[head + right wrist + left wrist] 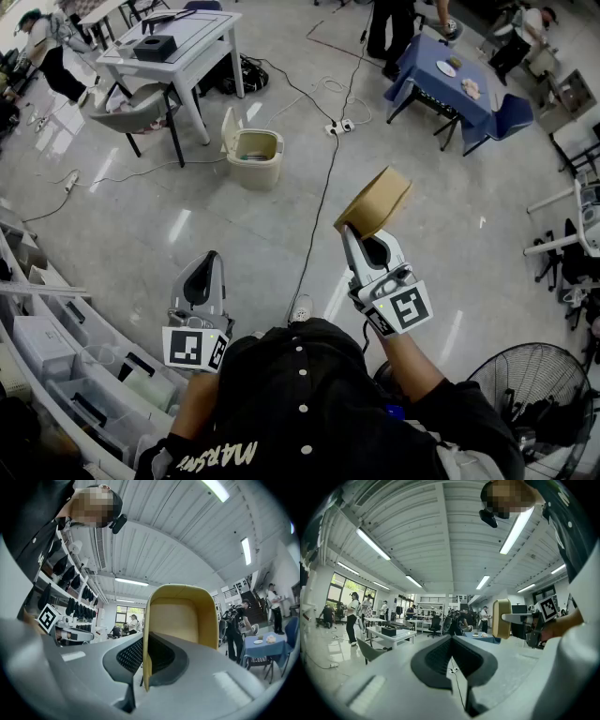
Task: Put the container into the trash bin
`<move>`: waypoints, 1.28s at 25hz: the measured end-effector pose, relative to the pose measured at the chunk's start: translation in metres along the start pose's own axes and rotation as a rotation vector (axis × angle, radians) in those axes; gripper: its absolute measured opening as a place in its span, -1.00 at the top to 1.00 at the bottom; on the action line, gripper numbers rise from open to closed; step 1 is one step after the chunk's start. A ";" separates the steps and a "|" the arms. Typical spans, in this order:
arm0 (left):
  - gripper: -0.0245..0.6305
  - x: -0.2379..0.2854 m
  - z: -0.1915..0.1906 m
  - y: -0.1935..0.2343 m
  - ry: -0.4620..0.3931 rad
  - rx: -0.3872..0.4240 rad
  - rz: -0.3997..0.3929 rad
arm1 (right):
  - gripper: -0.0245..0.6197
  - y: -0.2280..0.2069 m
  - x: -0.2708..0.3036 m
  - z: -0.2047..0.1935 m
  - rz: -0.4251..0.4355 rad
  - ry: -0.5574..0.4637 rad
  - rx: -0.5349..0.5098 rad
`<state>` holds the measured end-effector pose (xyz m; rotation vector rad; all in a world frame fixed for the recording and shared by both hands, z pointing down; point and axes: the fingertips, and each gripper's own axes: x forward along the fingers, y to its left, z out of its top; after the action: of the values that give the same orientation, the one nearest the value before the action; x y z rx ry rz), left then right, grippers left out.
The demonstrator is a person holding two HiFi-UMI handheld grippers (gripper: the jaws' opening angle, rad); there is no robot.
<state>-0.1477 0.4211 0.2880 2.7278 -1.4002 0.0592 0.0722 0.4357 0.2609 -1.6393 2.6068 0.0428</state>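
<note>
A tan paper container (pixel 375 201) is held up in the air, my right gripper (pixel 362 234) shut on its rim. In the right gripper view the container (pixel 180 620) stands upright with its open side toward the camera and one wall pinched between the jaws. The left gripper view shows it edge-on (pixel 502 618) off to the right. My left gripper (pixel 202 281) is held level at the lower left, shut with nothing in it, its pads meeting (pixel 451 654). The beige trash bin (pixel 251 150) stands on the floor ahead, lid flipped up, well beyond both grippers.
A white table (pixel 173 42) with a grey chair (pixel 131 108) stands left of the bin. A black cable (pixel 319 202) and power strip (pixel 339 126) cross the floor. A blue-clothed table (pixel 450 80) is far right, shelving (pixel 56 337) lower left, a fan (pixel 534 394) lower right. People stand at the room's far edges.
</note>
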 end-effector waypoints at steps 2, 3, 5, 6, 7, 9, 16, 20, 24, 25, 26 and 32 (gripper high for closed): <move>0.92 0.000 -0.002 0.000 0.000 0.002 0.000 | 0.85 0.000 0.001 -0.002 0.001 -0.001 0.002; 0.92 0.001 -0.002 0.000 -0.001 0.002 0.000 | 0.85 0.000 0.001 -0.002 0.002 -0.003 0.002; 0.92 0.003 -0.003 -0.001 0.000 0.000 0.001 | 0.85 -0.002 0.001 -0.001 0.001 -0.007 0.001; 0.92 0.004 -0.002 -0.001 0.001 -0.001 0.004 | 0.85 -0.003 0.001 0.000 0.002 -0.012 0.002; 0.92 0.006 -0.002 0.000 0.002 -0.002 0.007 | 0.85 -0.006 0.001 0.001 0.004 -0.021 0.006; 0.92 0.009 -0.002 -0.001 0.006 -0.002 0.015 | 0.85 -0.011 0.001 0.004 0.004 -0.041 0.016; 0.92 0.033 -0.009 -0.015 0.019 -0.004 0.032 | 0.85 -0.041 0.000 -0.003 0.017 -0.034 0.014; 0.92 0.051 -0.008 -0.025 0.014 -0.010 0.063 | 0.85 -0.062 0.000 -0.004 0.035 -0.029 0.009; 0.92 0.063 -0.006 -0.035 0.008 -0.018 0.095 | 0.85 -0.080 -0.002 -0.007 0.048 -0.029 0.010; 0.92 0.065 -0.005 -0.037 0.006 -0.019 0.101 | 0.85 -0.085 -0.002 -0.008 0.048 -0.029 0.012; 0.92 0.067 -0.005 -0.038 0.006 -0.018 0.104 | 0.85 -0.089 -0.001 -0.009 0.047 -0.031 0.015; 0.92 0.076 -0.015 -0.033 0.043 -0.019 0.114 | 0.85 -0.101 0.004 -0.016 0.040 -0.020 0.034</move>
<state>-0.0764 0.3804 0.3070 2.6131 -1.5351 0.1100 0.1608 0.3870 0.2773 -1.5681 2.6100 0.0167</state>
